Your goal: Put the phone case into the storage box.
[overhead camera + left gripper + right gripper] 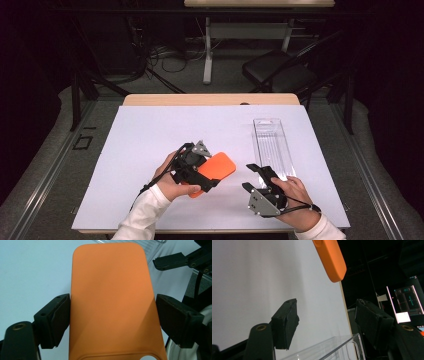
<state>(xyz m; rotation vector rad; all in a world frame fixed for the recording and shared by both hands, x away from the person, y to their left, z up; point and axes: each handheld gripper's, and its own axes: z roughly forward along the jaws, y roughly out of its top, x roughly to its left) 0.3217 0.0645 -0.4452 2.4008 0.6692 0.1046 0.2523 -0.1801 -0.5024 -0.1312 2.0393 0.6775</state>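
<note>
orange case held on the left, clear case under the right

above the near middle of the white surface (150, 150), the left gripper (212, 175) has hold of an orange phone case (216, 172). its two black jaws press on the case's long edges, one on each side, as the left gripper view shows, with the case (112, 302) running straight out between them and its camera cut-out at the near end. in the high view the case is tilted and lifted off the surface, its far end pointing toward the right hand.

the right gripper (252, 176) sits just to the right of the orange case, apart from it. its jaws stand partly open with nothing pressed between the pads. in the right gripper view the rim of a clear plastic case (332, 347) lies low between the jaws, but neither pad touches it. the orange case (330, 260) hangs farther off, above the white surface (249, 277).

in the high view the clear plastic case (271, 145) lies flat on the right part of the surface, its long side running away from the person, its near end just beside the right gripper's jaws.
</note>
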